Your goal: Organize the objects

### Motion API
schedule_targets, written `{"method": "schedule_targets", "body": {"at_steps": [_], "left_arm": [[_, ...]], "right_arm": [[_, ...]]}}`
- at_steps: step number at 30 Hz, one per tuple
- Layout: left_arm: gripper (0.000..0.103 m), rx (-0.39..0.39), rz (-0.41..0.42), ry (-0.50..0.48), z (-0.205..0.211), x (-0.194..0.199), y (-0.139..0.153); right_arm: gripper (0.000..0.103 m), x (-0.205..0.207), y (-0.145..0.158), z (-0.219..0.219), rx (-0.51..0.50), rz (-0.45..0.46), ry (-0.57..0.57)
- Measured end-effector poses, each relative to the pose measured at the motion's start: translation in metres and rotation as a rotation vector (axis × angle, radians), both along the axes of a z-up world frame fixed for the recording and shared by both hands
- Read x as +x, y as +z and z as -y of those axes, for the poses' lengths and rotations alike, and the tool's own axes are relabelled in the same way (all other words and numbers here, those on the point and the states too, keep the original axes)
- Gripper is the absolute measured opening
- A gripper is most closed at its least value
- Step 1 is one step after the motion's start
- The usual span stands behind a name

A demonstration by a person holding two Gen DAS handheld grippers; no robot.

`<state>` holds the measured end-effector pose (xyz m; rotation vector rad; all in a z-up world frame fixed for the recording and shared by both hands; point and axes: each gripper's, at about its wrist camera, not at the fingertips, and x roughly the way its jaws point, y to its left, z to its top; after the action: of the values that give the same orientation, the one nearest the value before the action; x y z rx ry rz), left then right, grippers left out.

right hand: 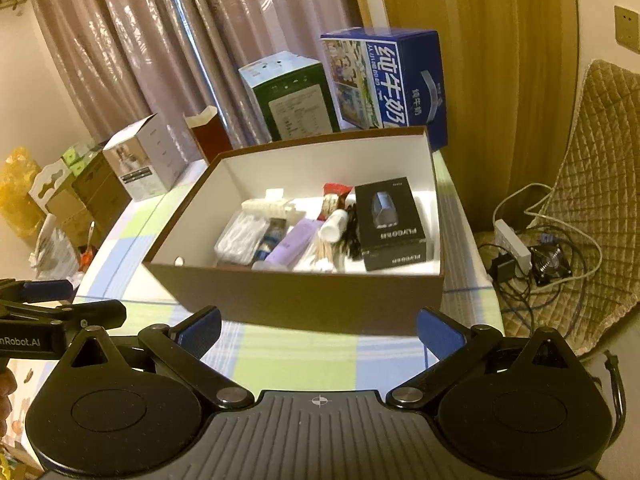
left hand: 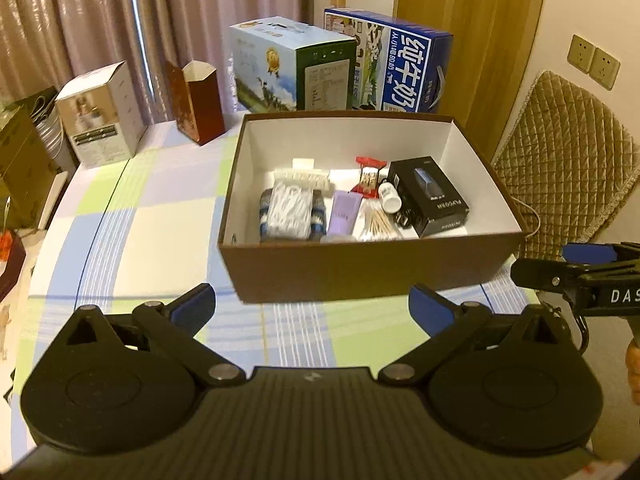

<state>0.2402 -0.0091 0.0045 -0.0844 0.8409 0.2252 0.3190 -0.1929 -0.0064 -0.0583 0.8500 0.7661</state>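
Note:
A brown open box (left hand: 372, 264) (right hand: 296, 296) with white inner walls stands on the checked tablecloth. Inside lie a black carton (left hand: 430, 196) (right hand: 390, 226), a purple tube (left hand: 344, 212) (right hand: 294, 242), a white bottle (left hand: 390, 198) (right hand: 334, 226), a bag of white items (left hand: 288, 210) (right hand: 240, 236), wooden sticks (left hand: 378, 224) and a red snack wrapper (left hand: 370, 174). My left gripper (left hand: 312, 308) hovers open just in front of the box, holding nothing. My right gripper (right hand: 320, 330) is open and empty too, near the box's front wall; it shows at the right edge of the left wrist view (left hand: 560, 272).
Behind the box stand a blue milk carton case (left hand: 400, 68) (right hand: 392, 80), a green-and-white case (left hand: 296, 68) (right hand: 292, 100), a dark red open box (left hand: 196, 100) and a white carton (left hand: 100, 116). A quilted chair (left hand: 568, 160) and a power strip with cables (right hand: 516, 244) are right of the table.

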Motion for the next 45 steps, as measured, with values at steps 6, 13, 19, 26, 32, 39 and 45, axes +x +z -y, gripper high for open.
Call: {"method": "schedule_targets", "body": {"at_steps": [6, 13, 19, 26, 32, 39, 45], "left_arm": [[0.102, -0.007, 0.003, -0.018, 0.004, -0.034, 0.003], [0.102, -0.01, 0.002, -0.068, 0.006, -0.07, 0.006], [0.102, -0.02, 0.0, -0.095, 0.004, -0.102, 0.005], [0.102, -0.027, 0.0, -0.121, 0.003, -0.136, 0.004], [0.102, -0.034, 0.002, -0.13, 0.0, -0.156, 0.005], [0.102, -0.037, 0.01, -0.127, -0.004, -0.172, 0.007], [0.102, -0.033, 0.013, -0.132, -0.004, -0.181, 0.009]], "right_arm": [[0.101, -0.036, 0.003, 0.01, -0.005, 0.004, -0.017], [0.101, -0.086, 0.008, 0.019, -0.026, 0.011, -0.065], [0.101, -0.124, 0.01, 0.023, -0.037, 0.018, -0.095], [0.101, -0.159, 0.011, 0.027, -0.046, 0.022, -0.113], [0.101, -0.183, 0.011, 0.026, -0.057, 0.029, -0.113], [0.101, -0.199, 0.01, 0.022, -0.067, 0.04, -0.104], [0.101, -0.208, 0.011, 0.022, -0.065, 0.044, -0.103]]}}
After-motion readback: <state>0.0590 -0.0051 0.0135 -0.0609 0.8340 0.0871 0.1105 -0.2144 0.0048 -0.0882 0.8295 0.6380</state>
